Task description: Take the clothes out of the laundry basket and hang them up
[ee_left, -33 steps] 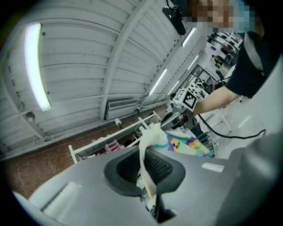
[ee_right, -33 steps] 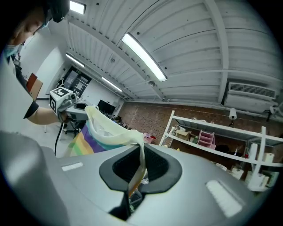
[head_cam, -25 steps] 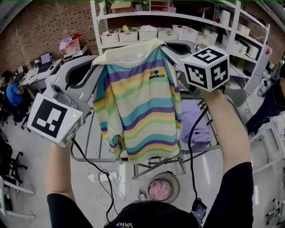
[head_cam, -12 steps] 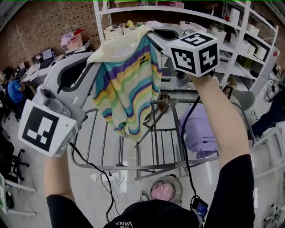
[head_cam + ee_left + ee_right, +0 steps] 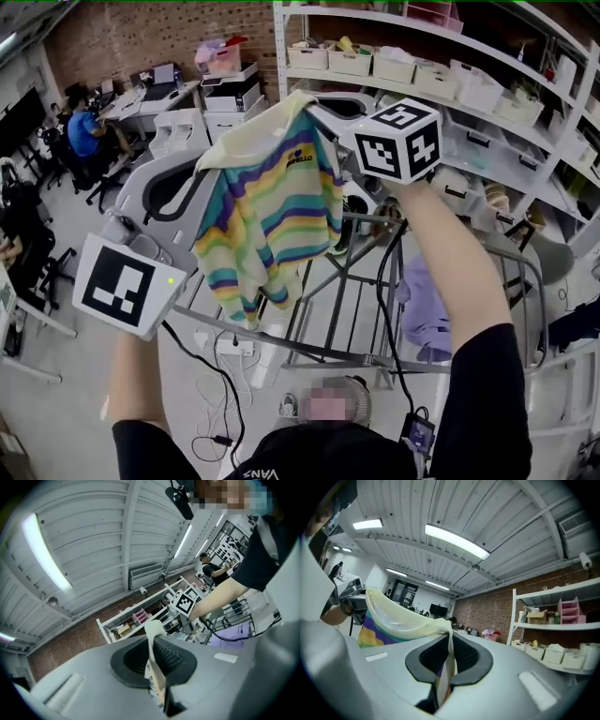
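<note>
Head view alone takes in the whole striped shirt (image 5: 267, 211), held up in the air between the two grippers above a metal drying rack (image 5: 366, 323), with a lilac garment (image 5: 427, 314) draped on the rack further right and white shelves (image 5: 469, 84) behind. From this view, the left gripper (image 5: 208, 157) pinches the lower shoulder and the right gripper (image 5: 317, 105) the higher one, so the cream collar edge slopes up to the right and the body hangs below in loose folds. Left gripper view shows the grip itself, which the head view does not: its jaws are closed tight on a thin cream fold of the shirt that stands up out of them, and beyond lie a marker cube (image 5: 186, 603) and the person's forearm (image 5: 225, 590). Right gripper view shows that gripper's jaws clamped on the fabric too, the cream neckline stretching away to the left over purple and yellow stripes. Wavy teal, purple, yellow and cream bands cross the shirt, with a small dark print on its chest
</note>
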A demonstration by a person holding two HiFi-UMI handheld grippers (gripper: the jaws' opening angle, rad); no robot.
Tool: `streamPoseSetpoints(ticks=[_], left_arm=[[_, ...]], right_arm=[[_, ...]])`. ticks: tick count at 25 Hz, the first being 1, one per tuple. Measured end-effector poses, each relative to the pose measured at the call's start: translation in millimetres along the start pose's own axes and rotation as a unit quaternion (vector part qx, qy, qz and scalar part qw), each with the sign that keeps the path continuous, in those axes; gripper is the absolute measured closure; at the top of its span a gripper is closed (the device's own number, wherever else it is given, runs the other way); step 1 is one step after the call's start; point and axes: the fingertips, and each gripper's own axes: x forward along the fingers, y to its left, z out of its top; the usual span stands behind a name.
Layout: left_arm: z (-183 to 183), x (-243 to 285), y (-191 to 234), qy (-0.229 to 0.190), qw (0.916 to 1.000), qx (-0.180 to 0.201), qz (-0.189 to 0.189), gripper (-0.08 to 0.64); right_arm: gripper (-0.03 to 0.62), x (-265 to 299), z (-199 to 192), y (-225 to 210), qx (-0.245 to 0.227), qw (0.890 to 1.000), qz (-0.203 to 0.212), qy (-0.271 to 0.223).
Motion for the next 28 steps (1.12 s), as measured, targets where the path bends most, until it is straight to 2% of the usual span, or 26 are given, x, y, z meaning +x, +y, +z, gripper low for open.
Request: streamPoseSetpoints(ticks=[4, 10, 18, 28], left_arm=[[-12.4, -15.7, -9.5, 0.032, 0.999, -0.022, 0.021, 0.549], [-14.2, -23.8, -6.7, 0.055, 0.9961, -0.035, 0.06, 0.549], [0.6, -47.7, 17.2, 0.018, 0.994, -0.033, 0.102, 0.549], [-31.7, -16.8, -40.2, 0.001, 0.9925, -0.108, 0.059, 0.549]], right_arm=[[0.569, 20.9, -12.8, 22.2, 0.021, 0.999, 0.038, -0.001], [0.569, 53.0, 4.1, 34.8, 0.022, 0.997, 0.07, -0.013], [0.569, 75.2, 57.2, 55.3, 0.018, 0.995, 0.077, -0.056], [0.569, 51.7, -24.4, 33.3, 0.059, 0.996, 0.069, -0.011]])
